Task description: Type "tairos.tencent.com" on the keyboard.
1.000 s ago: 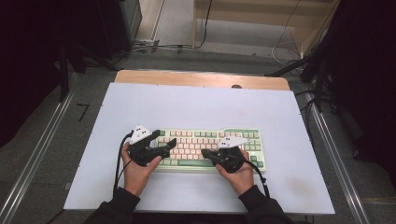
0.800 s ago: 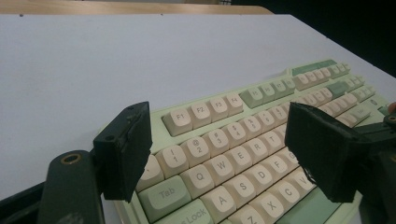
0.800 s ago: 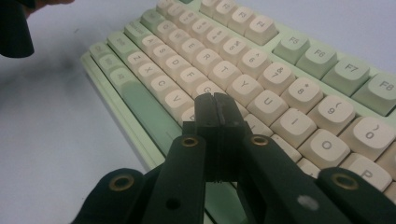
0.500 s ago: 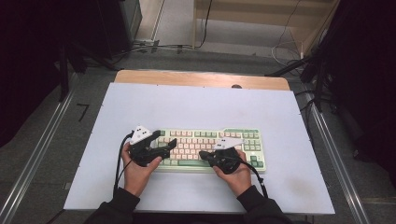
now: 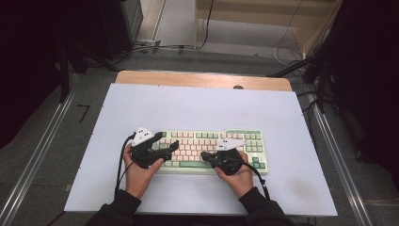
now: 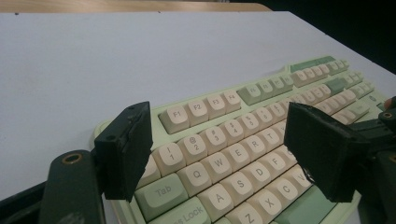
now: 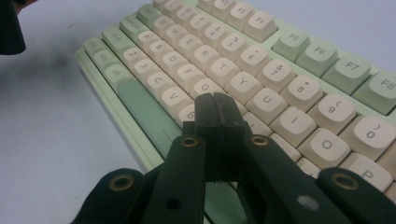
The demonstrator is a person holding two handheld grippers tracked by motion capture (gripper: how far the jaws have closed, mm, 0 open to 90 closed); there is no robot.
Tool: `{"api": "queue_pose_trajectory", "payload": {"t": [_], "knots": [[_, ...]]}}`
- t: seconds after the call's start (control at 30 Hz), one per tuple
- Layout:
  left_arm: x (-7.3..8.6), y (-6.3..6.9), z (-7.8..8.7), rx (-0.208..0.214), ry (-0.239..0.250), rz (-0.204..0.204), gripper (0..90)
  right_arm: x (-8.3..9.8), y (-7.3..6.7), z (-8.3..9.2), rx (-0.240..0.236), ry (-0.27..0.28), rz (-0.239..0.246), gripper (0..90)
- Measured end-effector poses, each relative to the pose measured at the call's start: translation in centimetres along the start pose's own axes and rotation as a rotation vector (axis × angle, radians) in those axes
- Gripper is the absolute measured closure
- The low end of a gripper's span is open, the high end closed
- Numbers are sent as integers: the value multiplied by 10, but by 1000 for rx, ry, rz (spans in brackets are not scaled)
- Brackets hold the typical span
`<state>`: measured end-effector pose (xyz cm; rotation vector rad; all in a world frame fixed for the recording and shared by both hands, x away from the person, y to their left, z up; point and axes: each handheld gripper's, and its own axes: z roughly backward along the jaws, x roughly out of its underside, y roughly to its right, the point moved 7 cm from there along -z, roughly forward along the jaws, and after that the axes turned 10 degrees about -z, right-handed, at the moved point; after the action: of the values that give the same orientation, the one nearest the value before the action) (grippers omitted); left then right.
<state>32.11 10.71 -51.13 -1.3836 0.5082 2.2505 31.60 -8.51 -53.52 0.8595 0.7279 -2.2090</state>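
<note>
Nothing shifting since earlier frame; both hands holding still. Right gripper point(image 7: 215, 105) clamped shut, empty, tip hovering over keyboard point(image 5: 244, 141) middle keys near table front edge. Left gripper point(image 6: 224, 154) gaping wide, empty. Advice: pressing one key squarely, straight down.

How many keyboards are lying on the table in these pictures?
1. The keyboard lies on the white table, near the person's edge, under the left gripper and the right gripper.

Soft even light falls from above on the pale counter point(image 5: 207, 106), its surroundings dark, shadows faint, while both gripper views look dim, grainy and blurred up close.
</note>
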Motion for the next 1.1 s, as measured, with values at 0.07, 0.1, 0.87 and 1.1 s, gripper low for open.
{"api": "queue_pose_trajectory", "payload": {"t": [0.07,0.1,0.87,1.1], "knots": [[0,0,0,2,0,1,245,-1,0,0,2,3,0,876],[0,1,0,3,3,1,245,0,1,0,4,2,-2,876],[0,3,0,6,4,0,256,-21,29,35,51,182,-147,417],[0,2,0,4,8,3,256,-20,31,33,60,175,-147,405]]}}
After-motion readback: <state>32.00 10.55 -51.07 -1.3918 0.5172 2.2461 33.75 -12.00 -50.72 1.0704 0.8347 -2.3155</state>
